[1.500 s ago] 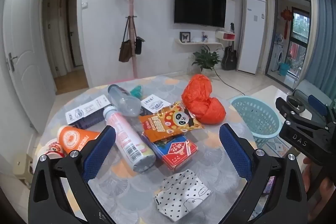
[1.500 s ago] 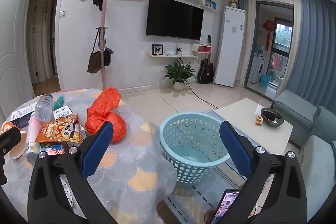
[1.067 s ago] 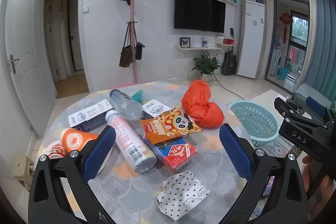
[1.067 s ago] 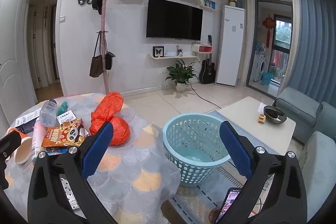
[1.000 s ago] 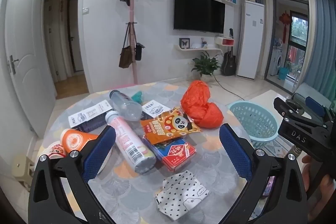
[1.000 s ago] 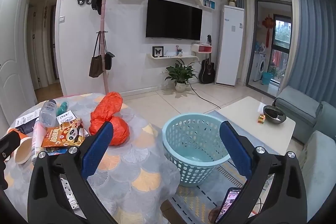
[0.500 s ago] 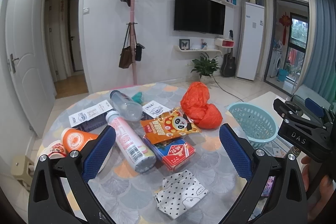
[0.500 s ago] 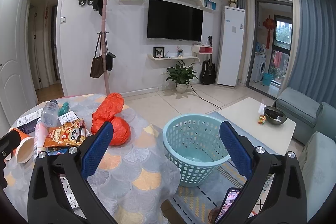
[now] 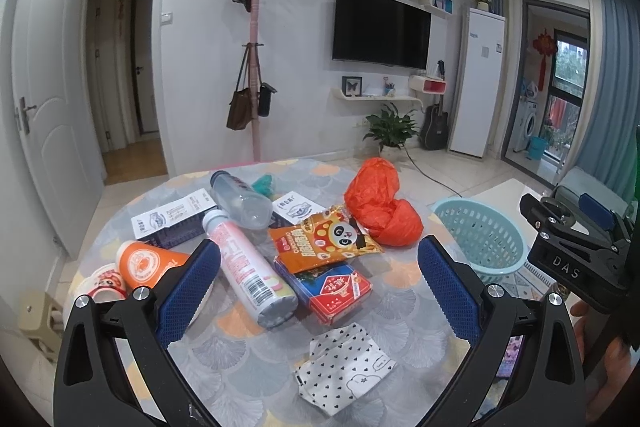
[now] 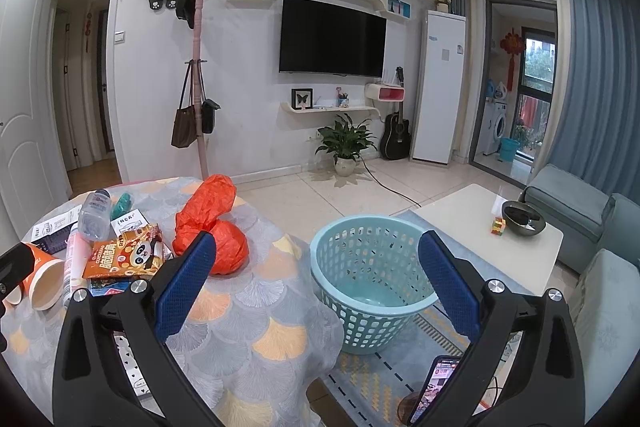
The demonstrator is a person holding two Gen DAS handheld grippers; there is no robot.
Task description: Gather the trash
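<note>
Trash lies on a round table: an orange plastic bag, a panda snack packet, a red and blue box, a pink bottle, a clear bottle, an orange cup and a dotted white wrapper. A light blue basket stands on the floor right of the table. My left gripper is open above the table's near side. My right gripper is open and empty, over the table's right edge; it also shows in the left wrist view.
White leaflets and a small teal item lie at the table's back. A white coffee table with a dark bowl, grey sofas, a coat stand and a phone are around.
Both grippers have risen and pulled back slightly, so the table items sit a little lower and smaller in view. Both stay open and empty.
</note>
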